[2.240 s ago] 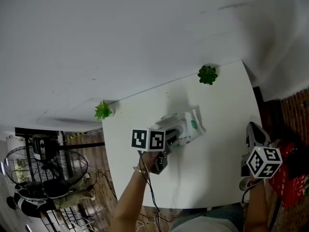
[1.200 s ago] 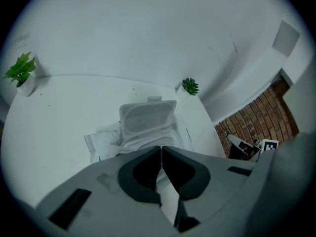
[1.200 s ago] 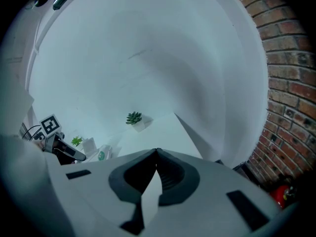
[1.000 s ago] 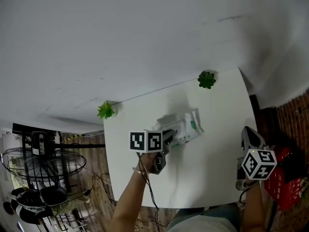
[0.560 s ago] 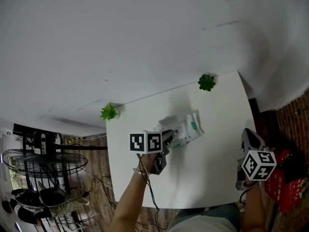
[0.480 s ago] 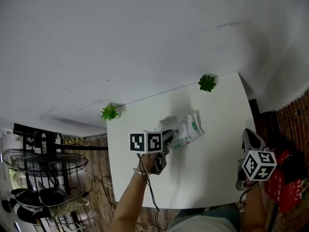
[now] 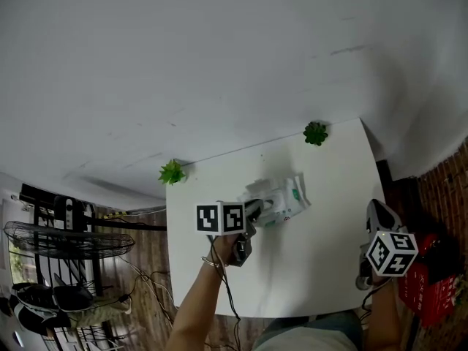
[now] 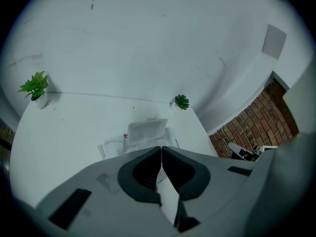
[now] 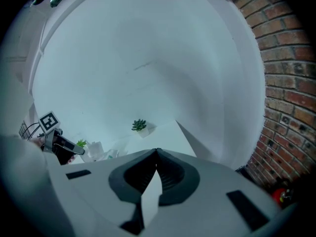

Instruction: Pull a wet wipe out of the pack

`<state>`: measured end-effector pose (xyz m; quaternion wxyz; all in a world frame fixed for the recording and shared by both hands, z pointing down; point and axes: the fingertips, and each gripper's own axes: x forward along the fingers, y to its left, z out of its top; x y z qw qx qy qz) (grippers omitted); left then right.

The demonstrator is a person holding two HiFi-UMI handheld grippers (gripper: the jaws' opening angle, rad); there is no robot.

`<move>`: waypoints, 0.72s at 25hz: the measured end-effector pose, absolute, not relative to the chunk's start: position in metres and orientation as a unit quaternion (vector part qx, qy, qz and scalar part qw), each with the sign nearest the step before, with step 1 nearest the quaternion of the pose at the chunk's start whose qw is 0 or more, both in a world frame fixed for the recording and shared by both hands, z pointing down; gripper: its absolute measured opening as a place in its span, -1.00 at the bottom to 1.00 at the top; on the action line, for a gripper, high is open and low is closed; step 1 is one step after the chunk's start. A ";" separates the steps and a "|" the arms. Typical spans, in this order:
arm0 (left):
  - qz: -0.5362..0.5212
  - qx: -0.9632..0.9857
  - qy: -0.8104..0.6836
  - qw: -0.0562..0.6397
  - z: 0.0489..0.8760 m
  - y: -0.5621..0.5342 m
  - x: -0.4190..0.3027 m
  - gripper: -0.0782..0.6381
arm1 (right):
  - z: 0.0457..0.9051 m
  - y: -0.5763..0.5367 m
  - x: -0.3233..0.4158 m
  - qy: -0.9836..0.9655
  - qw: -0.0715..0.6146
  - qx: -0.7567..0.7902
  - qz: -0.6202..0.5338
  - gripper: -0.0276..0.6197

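Observation:
The wet wipe pack (image 7: 284,199) lies mid-table with its lid (image 8: 145,129) flipped open. My left gripper (image 7: 257,209) hangs just over the pack's mouth, tilted down. Its jaws are shut (image 8: 161,148), with a thin white sliver of wet wipe showing between the pads. The tips hide the mouth itself. My right gripper (image 7: 374,209) is held off the table's right edge, shut with nothing in it (image 9: 157,151). In the right gripper view, the pack (image 9: 98,150) and the left gripper (image 9: 55,143) are at far left.
The white table (image 7: 314,262) stands against a white wall. A small green plant (image 7: 172,172) sits at its back left corner and another (image 7: 315,132) at the back right. A fan and racks (image 7: 62,240) stand on the floor to the left, a brick wall (image 9: 291,83) to the right.
The left gripper has risen a little above the pack, jaws still shut. The right gripper has stayed in place. The head view has shifted slightly.

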<state>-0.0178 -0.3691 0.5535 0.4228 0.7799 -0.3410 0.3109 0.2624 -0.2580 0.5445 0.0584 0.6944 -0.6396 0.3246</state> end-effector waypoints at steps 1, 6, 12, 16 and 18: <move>0.308 0.781 -0.342 0.422 0.551 -0.369 -0.018 -0.73 | 0.543 -0.257 0.262 -0.640 0.058 0.695 0.324 -0.91; 0.293 0.789 -0.346 0.414 0.539 -0.369 -0.019 -0.73 | 0.538 -0.251 0.262 -0.641 0.055 0.697 0.318 -0.91; 0.271 0.800 -0.350 0.404 0.521 -0.365 -0.017 -0.73 | 0.525 -0.245 0.256 -0.646 0.049 0.697 0.309 -0.91; 0.251 0.808 -0.353 0.399 0.508 -0.363 -0.018 -0.73 | 0.514 -0.242 0.248 -0.654 0.046 0.693 0.299 -0.91; 0.243 0.811 -0.355 0.396 0.501 -0.361 -0.019 -0.73 | 0.510 -0.239 0.245 -0.657 0.045 0.692 0.295 -0.91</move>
